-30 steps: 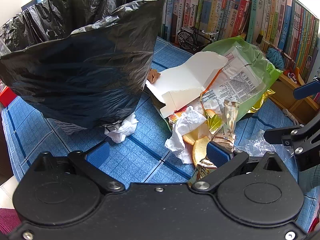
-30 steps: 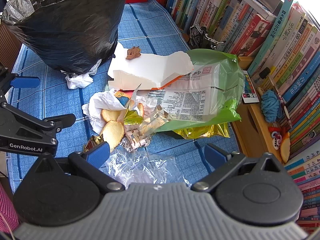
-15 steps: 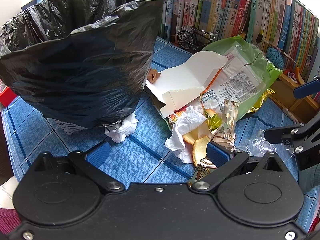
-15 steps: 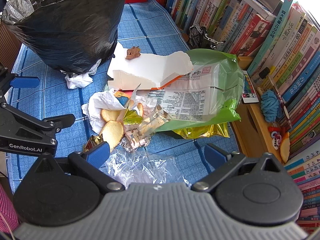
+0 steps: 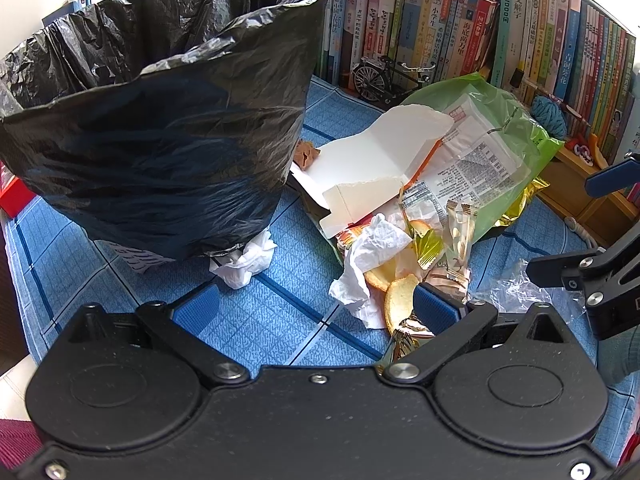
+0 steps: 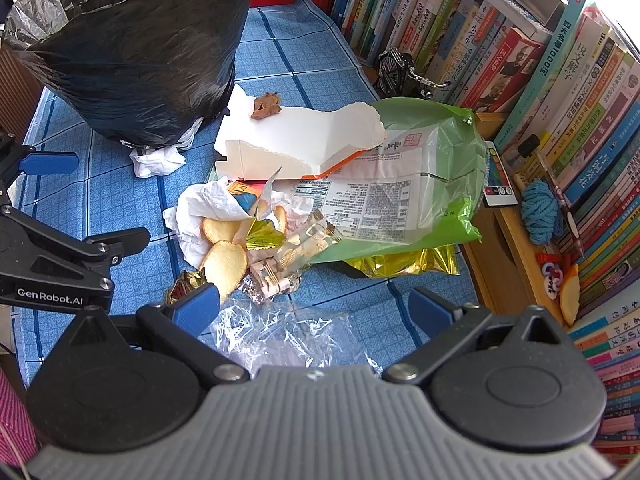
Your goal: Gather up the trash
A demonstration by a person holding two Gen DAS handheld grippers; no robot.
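So the black trash bag (image 5: 160, 128) stands upright, mouth open to the top, over toward the far left of the blue checked cloth (image 5: 280, 320). Beside it the litter pile runs lengthwise toward the bookshelf: green snack bag (image 6: 432, 168), torn white carton (image 6: 296, 144) lying across it, then crumpled tissue (image 6: 200, 208), crackers (image 6: 226, 264) and clear film (image 6: 280, 332) nearest. Left gripper (image 5: 316, 306) hangs low, jaws spread, empty. Right gripper (image 6: 312, 308) sits spread above the film, probably not touching it, hard to say.
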